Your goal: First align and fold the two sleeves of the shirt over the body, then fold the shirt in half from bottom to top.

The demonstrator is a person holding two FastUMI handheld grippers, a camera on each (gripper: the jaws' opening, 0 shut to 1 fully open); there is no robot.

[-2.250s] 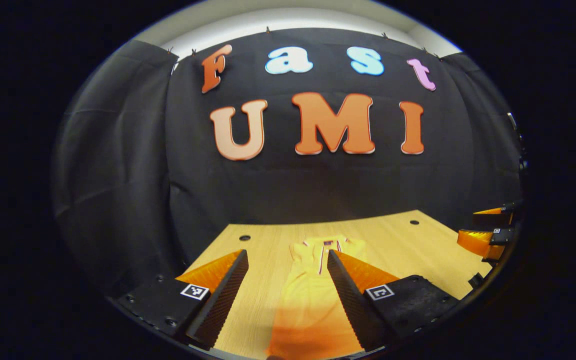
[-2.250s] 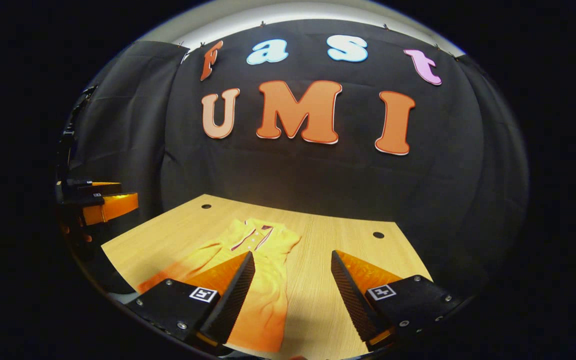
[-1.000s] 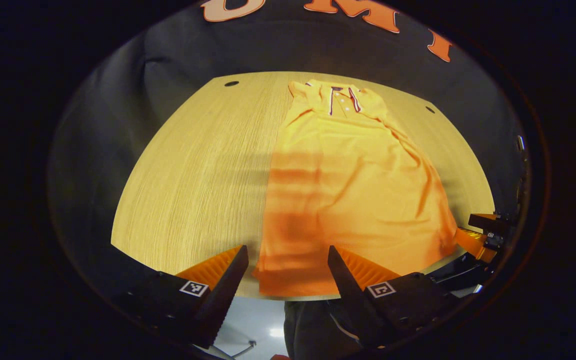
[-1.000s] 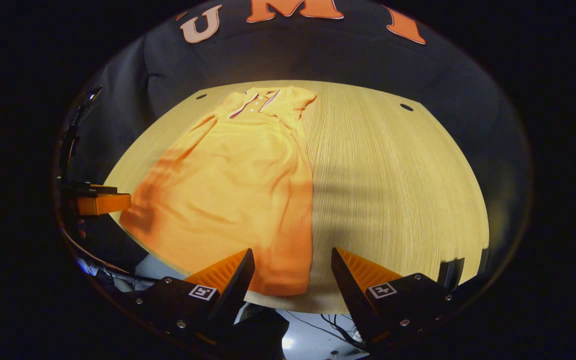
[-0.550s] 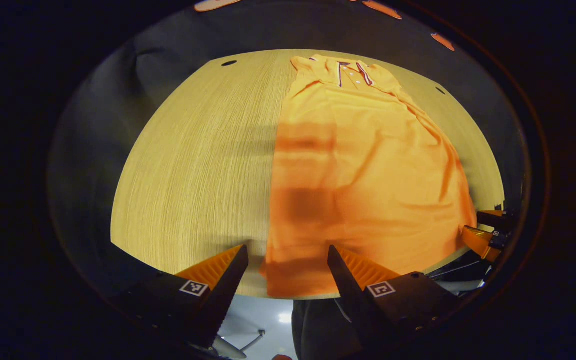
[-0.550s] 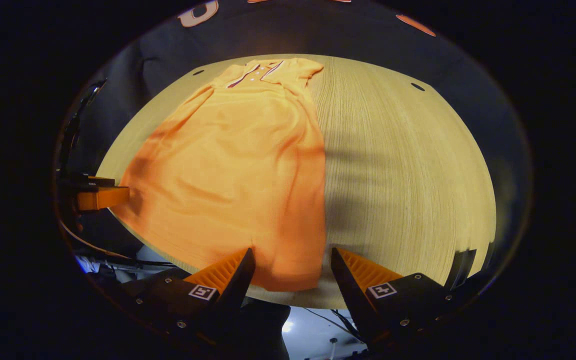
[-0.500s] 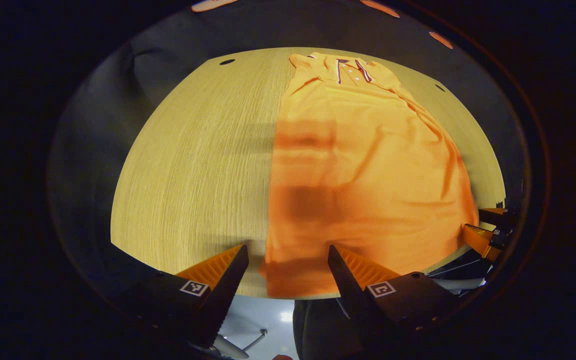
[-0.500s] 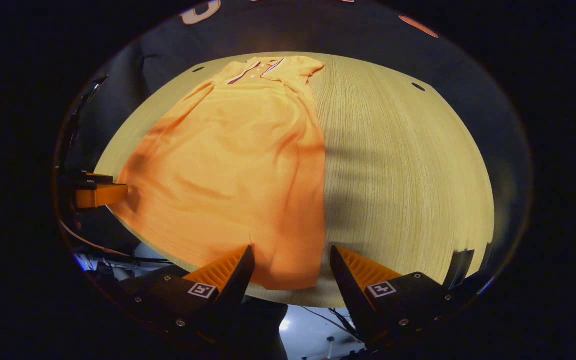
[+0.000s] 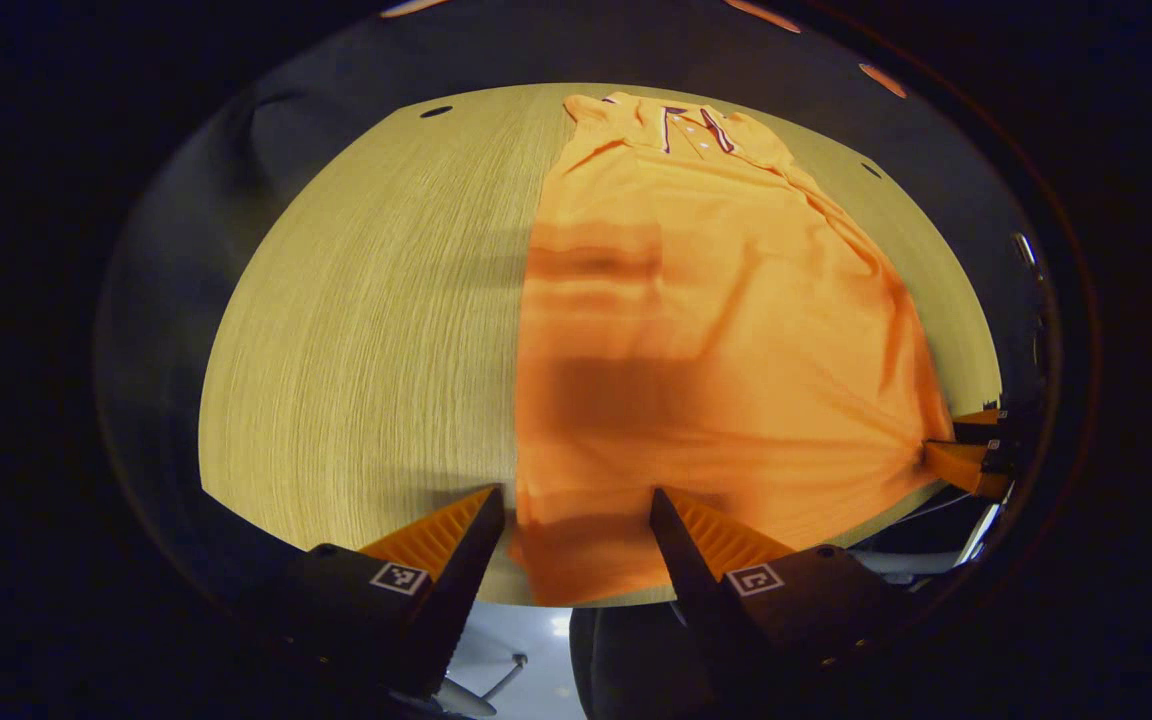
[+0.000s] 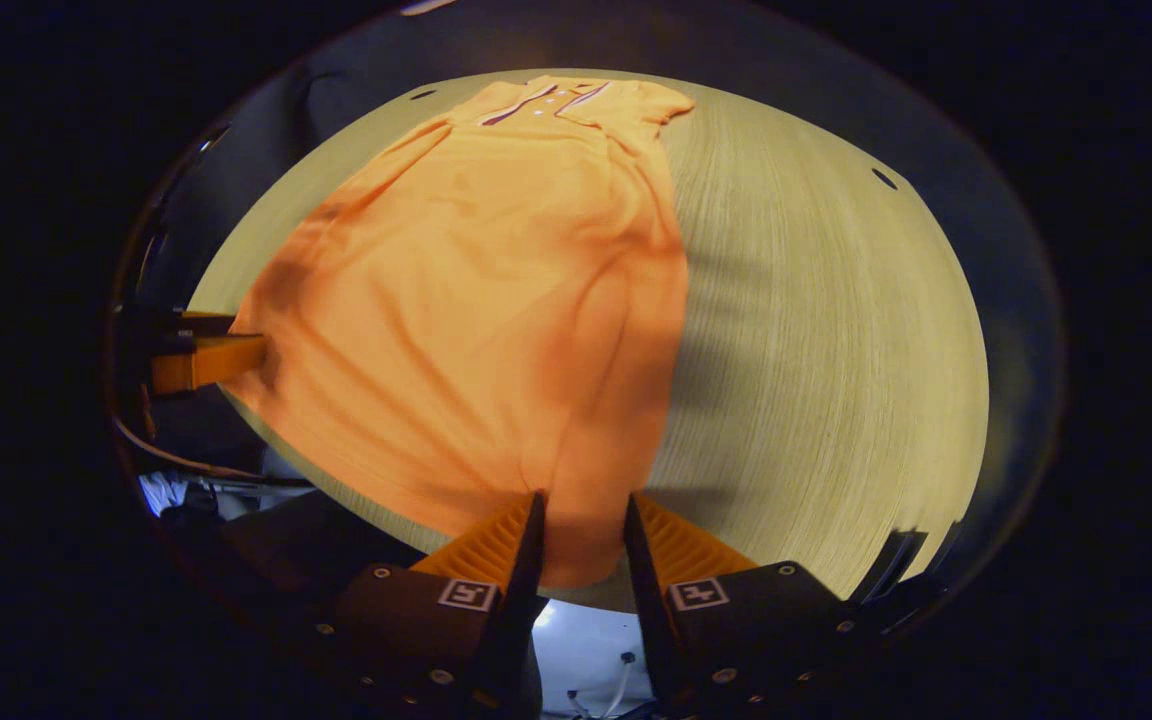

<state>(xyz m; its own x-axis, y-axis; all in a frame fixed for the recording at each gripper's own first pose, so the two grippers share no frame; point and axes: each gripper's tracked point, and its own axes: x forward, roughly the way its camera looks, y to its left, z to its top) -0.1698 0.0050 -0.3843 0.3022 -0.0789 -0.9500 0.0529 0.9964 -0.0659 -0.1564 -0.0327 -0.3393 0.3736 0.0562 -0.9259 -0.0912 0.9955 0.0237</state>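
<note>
Both claws sit at the near hem of the orange shirt (image 9: 716,330), one at each bottom corner. Left claw (image 9: 576,505) is spread wide, its fingers straddling the hem corner with cloth lying between them but nothing pinched yet. Right claw (image 10: 581,515) has its fingers drawn much closer together around the other corner; a strip of fabric runs up between them, though whether both press on it I cannot tell. In the right gripper view the left claw (image 10: 201,360) shows far off to the side, touching the shirt's edge.

Ahead of the claws the shirt stretches away along the wooden surface (image 9: 366,300), collar (image 9: 691,125) at the far end, the hem at the surface's near edge. The body looks narrow and straight-sided with no sleeve sticking out — so the sleeve folds appear done, as far as I can judge. What seems left is the last step: taking hold of both hem corners and carrying them up toward the collar to fold the shirt in half.
</note>
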